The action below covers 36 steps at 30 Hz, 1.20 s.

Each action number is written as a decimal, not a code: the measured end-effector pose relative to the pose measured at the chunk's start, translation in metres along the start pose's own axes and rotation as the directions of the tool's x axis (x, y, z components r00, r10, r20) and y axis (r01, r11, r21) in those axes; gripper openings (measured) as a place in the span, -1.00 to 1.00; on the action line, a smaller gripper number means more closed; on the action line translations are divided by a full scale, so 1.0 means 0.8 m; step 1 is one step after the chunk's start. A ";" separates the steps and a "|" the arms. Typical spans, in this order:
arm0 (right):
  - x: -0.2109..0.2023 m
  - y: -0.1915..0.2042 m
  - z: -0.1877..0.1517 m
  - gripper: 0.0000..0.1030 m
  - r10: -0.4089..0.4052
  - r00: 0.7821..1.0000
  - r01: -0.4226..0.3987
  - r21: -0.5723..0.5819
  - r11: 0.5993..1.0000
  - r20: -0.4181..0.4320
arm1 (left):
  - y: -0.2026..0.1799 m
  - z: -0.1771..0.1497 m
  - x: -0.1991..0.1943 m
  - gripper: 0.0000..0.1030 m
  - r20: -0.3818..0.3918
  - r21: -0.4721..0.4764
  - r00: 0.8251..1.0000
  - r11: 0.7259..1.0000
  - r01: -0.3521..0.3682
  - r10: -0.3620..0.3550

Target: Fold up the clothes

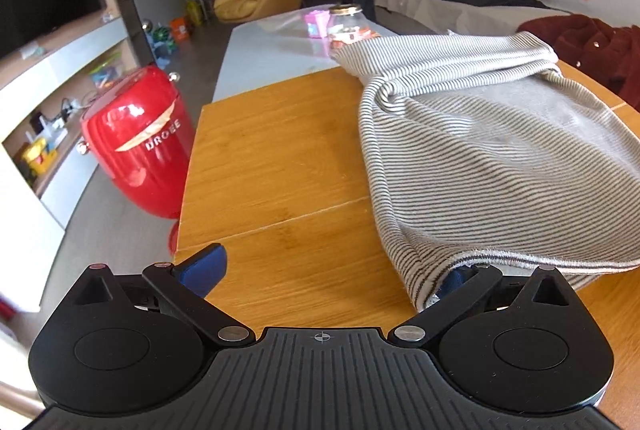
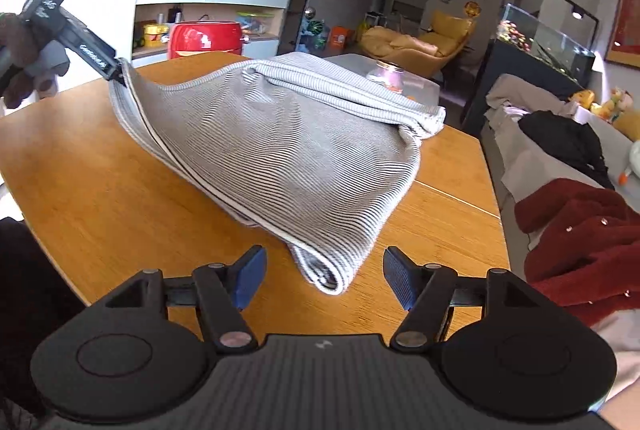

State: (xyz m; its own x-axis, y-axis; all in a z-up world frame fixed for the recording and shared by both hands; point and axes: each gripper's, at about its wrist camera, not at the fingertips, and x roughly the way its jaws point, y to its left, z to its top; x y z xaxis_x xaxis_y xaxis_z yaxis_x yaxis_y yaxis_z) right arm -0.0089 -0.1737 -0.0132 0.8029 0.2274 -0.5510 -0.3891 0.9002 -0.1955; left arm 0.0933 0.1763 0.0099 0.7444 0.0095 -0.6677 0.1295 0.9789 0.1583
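Note:
A grey-and-white striped garment [image 1: 492,158] lies bunched on the wooden table [image 1: 280,158]. In the left wrist view my left gripper [image 1: 332,270] has its jaws wide apart; the garment's hem drapes over the right finger [image 1: 454,280]. In the right wrist view the left gripper [image 2: 116,70] touches the raised near-left corner of the garment [image 2: 288,150]. My right gripper [image 2: 324,278] is open, its fingers on either side of the garment's near folded corner, not touching it.
A red appliance [image 1: 140,142] stands left of the table. A glass jar [image 1: 346,26] and pink cup [image 1: 316,22] sit on the grey surface beyond. A dark red coat [image 2: 580,242] lies on the sofa at right, with black clothes [image 2: 560,138] farther back.

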 end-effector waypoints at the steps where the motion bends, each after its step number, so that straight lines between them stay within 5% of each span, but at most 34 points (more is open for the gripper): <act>1: 0.003 -0.006 0.000 0.27 -0.016 1.000 0.016 0.030 0.999 -0.001 | 0.003 0.002 -0.001 1.00 0.001 -0.013 1.000 1.000 0.002 -0.002; 6: 0.011 -0.030 0.001 0.28 -0.061 0.998 0.059 0.138 0.989 0.010 | 0.002 0.002 -0.004 1.00 0.000 0.001 1.000 1.000 -0.005 0.005; 13: 0.021 -0.010 0.001 0.28 -0.052 0.999 0.052 0.072 0.996 -0.005 | -0.003 -0.001 -0.001 1.00 -0.009 0.005 1.000 1.000 0.001 -0.001; 22: 0.023 -0.035 0.008 0.27 -0.185 0.983 0.185 0.040 0.982 0.008 | 0.004 0.009 -0.013 1.00 0.018 0.014 1.000 1.000 0.000 0.000; 28: 0.003 -0.032 0.015 0.16 -0.255 0.962 0.257 -0.005 0.966 0.093 | -0.011 0.012 -0.031 1.00 0.054 0.082 0.998 0.996 -0.019 0.014; 36: -0.005 -0.034 -0.008 0.16 -0.208 0.978 0.208 -0.039 0.977 0.022 | -0.025 -0.022 -0.061 1.00 0.019 0.110 1.000 0.994 0.023 -0.025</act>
State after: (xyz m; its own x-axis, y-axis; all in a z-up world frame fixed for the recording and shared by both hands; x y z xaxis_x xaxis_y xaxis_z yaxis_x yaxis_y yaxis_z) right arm -0.0042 -0.2015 -0.0107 0.8758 0.0436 -0.4807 -0.2305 0.9127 -0.3373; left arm 0.0426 0.1601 0.0263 0.7530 -0.0190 -0.6577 0.2179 0.9504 0.2220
